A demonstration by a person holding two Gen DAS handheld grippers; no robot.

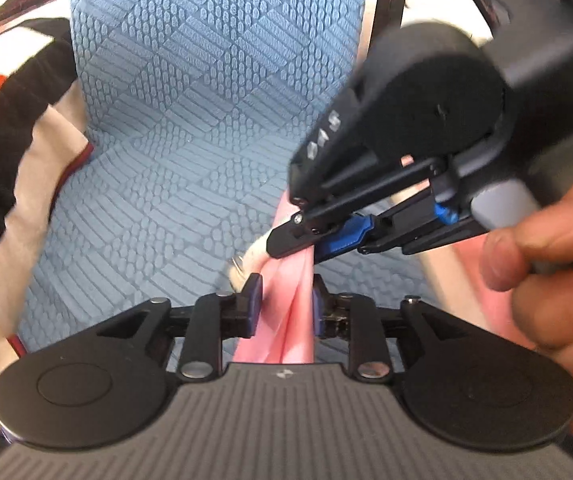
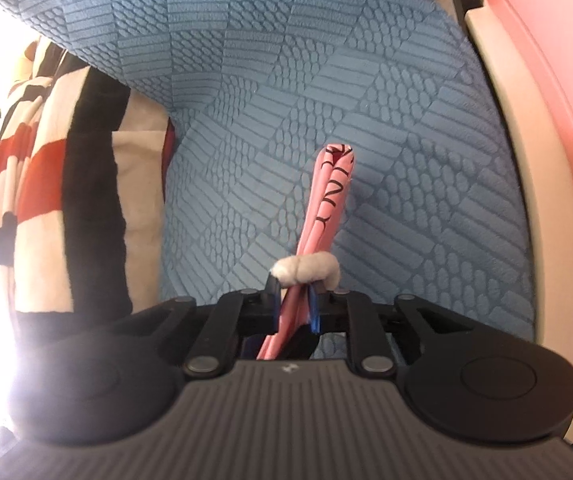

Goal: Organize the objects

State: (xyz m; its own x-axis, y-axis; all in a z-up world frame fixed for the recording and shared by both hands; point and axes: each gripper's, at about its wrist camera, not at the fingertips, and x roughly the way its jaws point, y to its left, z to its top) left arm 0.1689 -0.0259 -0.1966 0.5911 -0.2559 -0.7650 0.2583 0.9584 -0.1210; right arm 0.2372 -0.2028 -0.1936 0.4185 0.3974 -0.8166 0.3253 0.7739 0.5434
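Left wrist view looks along the left gripper (image 1: 286, 300), whose blue-padded fingers (image 1: 255, 300) are closed on a bunched pink cloth (image 1: 292, 316). The right gripper (image 1: 306, 246) enters from the upper right, angled down and to the left, and pinches the same cloth just beyond the left one's fingertips. A bare hand (image 1: 554, 280) wraps the right gripper's handle at the right edge, thumb forward; it is cut off by the frame. Both tools hover close over a blue textured seat cushion (image 1: 190, 120), and motion blur softens the right gripper's body.

From the right wrist view, the right gripper (image 2: 294, 294) is clamped on the pink cloth (image 2: 332, 200), which stands out ahead of the fingers as a narrow folded strip with dark lettering too curled to read. A fuzzy white band (image 2: 306, 270) wraps the strip right at the fingertips. Below the fingers the cloth drops behind the gripper body and is hidden.

A striped black, white and red fabric (image 2: 50, 184) hangs at the left of the cushion (image 2: 406, 140); strong glare washes out the lower left corner. A pink and cream panel (image 2: 546, 160) borders the cushion on the right.
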